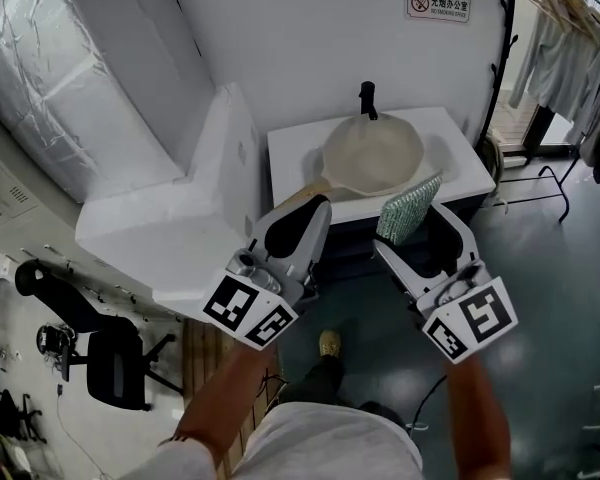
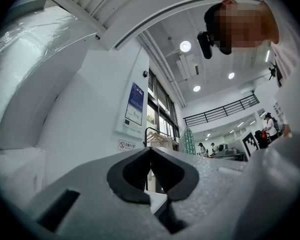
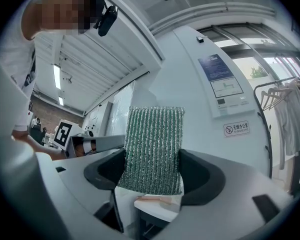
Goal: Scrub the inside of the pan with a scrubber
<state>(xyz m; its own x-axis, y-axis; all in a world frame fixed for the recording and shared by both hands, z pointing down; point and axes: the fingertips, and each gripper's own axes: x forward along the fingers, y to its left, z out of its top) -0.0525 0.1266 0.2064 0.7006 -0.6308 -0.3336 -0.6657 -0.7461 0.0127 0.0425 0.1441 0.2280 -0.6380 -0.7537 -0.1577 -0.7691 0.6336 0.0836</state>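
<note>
A cream pan [image 1: 372, 155] lies in the basin of the white counter [image 1: 458, 140], its wooden handle pointing toward me. Both grippers hover in front of the counter, short of the pan. My right gripper [image 1: 412, 230] is shut on a green ribbed scrubber [image 1: 408, 208]. In the right gripper view the scrubber [image 3: 152, 149] stands upright between the dark pads of the right gripper [image 3: 152, 156]. My left gripper [image 1: 315, 208] is shut with nothing in it. In the left gripper view the left gripper [image 2: 151, 150] has its black tips pressed together.
A black faucet [image 1: 367, 99] rises behind the pan. A big white block [image 1: 185, 218] lies left of the counter, and a silver duct [image 1: 50, 78] sits above it. A clothes rack [image 1: 570, 58] stands at the right, and an office chair [image 1: 110, 358] at the lower left.
</note>
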